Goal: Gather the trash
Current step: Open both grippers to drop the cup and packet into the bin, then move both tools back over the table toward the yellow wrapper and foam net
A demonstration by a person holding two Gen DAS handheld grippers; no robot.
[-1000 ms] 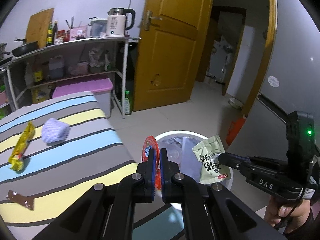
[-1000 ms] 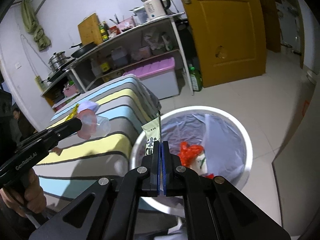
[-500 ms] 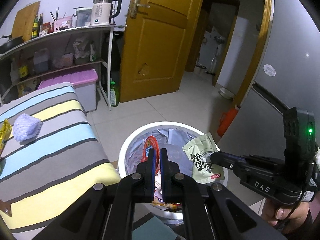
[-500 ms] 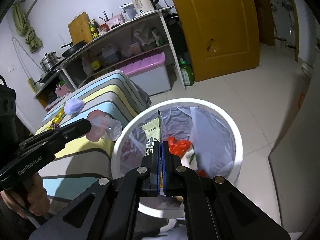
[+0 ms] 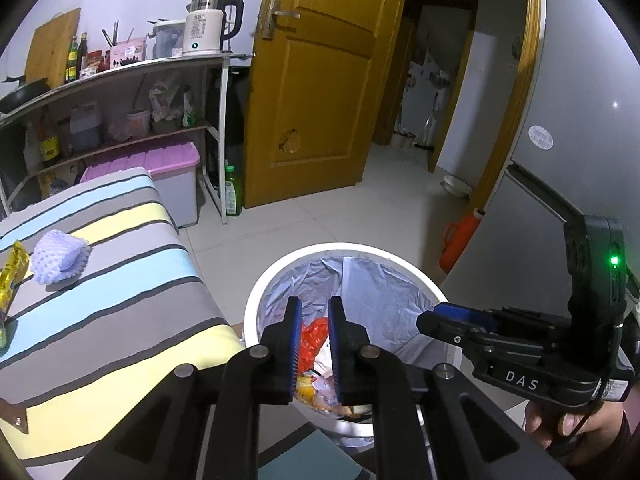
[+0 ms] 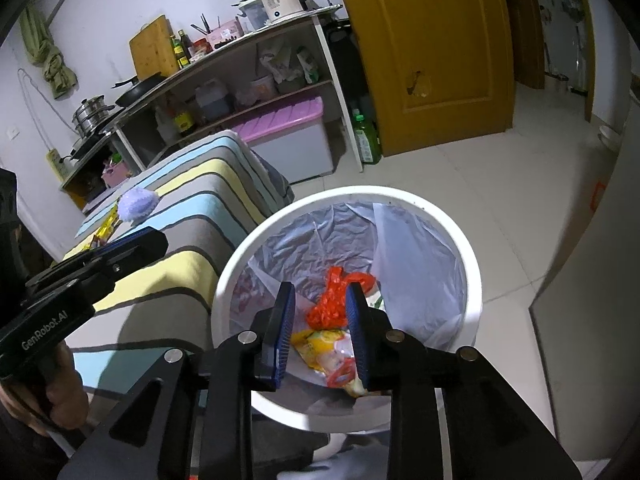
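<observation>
Both grippers hang over a white trash bin lined with a plastic bag. The left gripper and right gripper have jaws opening, nothing between them. Wrappers lie inside the bin; a yellow wrapper lies on the striped surface.

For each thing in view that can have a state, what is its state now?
Left gripper: jaws opening, nothing between them.
Right gripper: jaws opening, nothing between them.
Bin: lined, partly filled with trash.
Foam net: on the striped cloth, not collected.
Yellow wrapper: on the cloth, not collected.
Door: ajar.
</observation>
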